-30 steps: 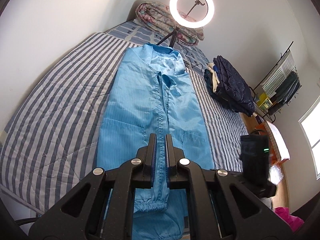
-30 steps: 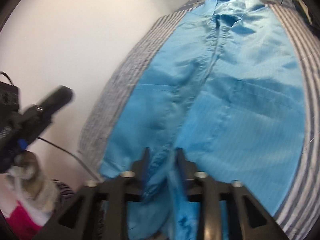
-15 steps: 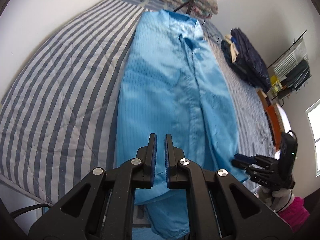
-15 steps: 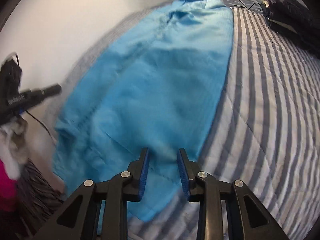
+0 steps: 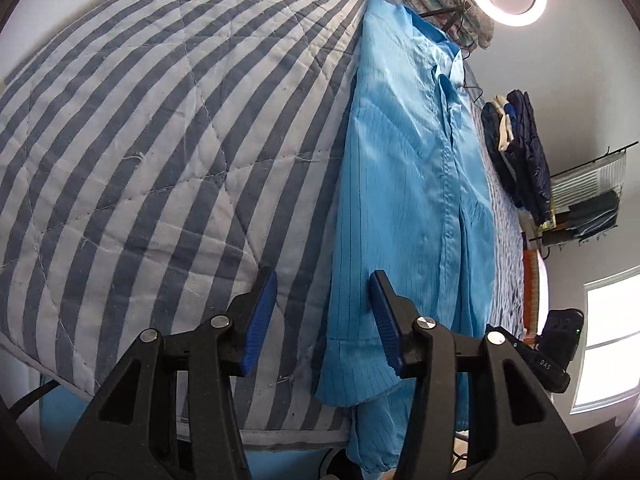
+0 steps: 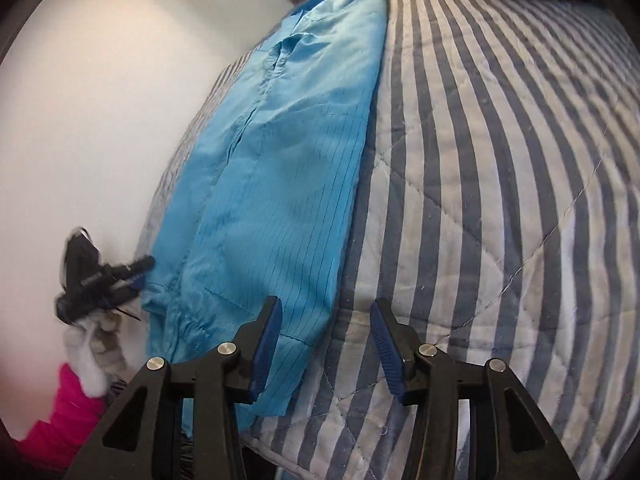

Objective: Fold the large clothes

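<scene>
Blue garment [image 5: 412,200] lying lengthwise along striped quilt [image 5: 160,140], hem hanging over its near edge. Left gripper [image 5: 324,316] and right gripper [image 6: 326,340] just opened, jaws released, straddling hem corners, gripping nothing. Probably ready for grasping, next fold.

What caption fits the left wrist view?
Open left gripper, jaws just opened, straddles the near-left hem of the blue coat laid lengthwise on the striped quilt.
</scene>
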### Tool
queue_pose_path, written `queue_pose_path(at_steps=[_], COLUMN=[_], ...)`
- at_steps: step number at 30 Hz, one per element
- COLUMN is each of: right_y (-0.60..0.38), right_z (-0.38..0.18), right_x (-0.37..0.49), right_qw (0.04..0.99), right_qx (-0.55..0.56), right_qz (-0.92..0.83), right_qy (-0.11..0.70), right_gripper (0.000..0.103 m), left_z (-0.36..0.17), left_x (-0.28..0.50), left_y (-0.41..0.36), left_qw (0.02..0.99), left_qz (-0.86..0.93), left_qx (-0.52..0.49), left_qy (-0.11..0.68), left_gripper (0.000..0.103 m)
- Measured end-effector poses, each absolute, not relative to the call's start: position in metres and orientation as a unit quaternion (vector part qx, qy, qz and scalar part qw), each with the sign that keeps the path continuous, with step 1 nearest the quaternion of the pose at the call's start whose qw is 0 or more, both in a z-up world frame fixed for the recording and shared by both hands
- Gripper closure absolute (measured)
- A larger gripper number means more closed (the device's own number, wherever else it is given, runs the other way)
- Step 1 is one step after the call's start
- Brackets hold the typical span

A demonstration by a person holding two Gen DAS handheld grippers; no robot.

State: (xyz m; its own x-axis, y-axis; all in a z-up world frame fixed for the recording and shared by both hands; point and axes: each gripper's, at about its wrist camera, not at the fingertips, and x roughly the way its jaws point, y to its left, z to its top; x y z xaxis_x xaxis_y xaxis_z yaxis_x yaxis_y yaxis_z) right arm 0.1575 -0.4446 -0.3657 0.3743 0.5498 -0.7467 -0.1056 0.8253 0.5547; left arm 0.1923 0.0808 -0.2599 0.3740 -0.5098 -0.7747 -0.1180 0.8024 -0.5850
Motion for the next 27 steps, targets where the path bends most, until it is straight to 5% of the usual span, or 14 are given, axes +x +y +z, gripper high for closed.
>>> queue_pose_path(at_steps=[5,7,8,9,12,19,22,24,27], right_y=[-0.444,-0.44,-0.434,-0.427,-0.409,-0.404,-0.411,-0.414,-0.417], right_z=[-0.374,-0.379,-0.381,-0.383,-0.377,-0.376,-0.38,-0.378,-0.382], right_x=[0.157,0.156,0.157,0.156,0.159,0.161,0.159,0.159,0.161], right_qw=[0.78,0.768,0.765,0.766,0.78,0.785,0.775,0.773,0.767], right_qx=[0.256,0.256,0.252,0.237,0.191,0.178,0.204,0.221,0.231], right_qz=[0.235,0.253,0.258,0.258,0.25,0.243,0.254,0.263,0.267], right_qy=[0.521,0.529,0.534,0.539,0.541,0.541,0.542,0.534,0.537], right_gripper=[0.056,0.064,0.07,0.083,0.101,0.102,0.092,0.073,0.074], left_z=[-0.266,-0.266,-0.265,-0.265,-0.254,-0.255,-0.26,-0.26,-0.265], left_x=[0.184,0.183,0.182,0.18,0.175,0.176,0.179,0.18,0.181], left_y=[0.078,0.068,0.064,0.058,0.053,0.052,0.052,0.052,0.052], left_qw=[0.752,0.747,0.747,0.75,0.762,0.76,0.751,0.751,0.748], left_qz=[-0.165,-0.183,-0.189,-0.192,-0.194,-0.194,-0.194,-0.198,-0.196], left_qx=[-0.31,-0.3,-0.295,-0.279,-0.265,-0.265,-0.272,-0.27,-0.272], left_qy=[0.558,0.564,0.566,0.567,0.558,0.56,0.57,0.569,0.572], left_gripper=[0.072,0.078,0.089,0.095,0.1,0.101,0.099,0.099,0.099])
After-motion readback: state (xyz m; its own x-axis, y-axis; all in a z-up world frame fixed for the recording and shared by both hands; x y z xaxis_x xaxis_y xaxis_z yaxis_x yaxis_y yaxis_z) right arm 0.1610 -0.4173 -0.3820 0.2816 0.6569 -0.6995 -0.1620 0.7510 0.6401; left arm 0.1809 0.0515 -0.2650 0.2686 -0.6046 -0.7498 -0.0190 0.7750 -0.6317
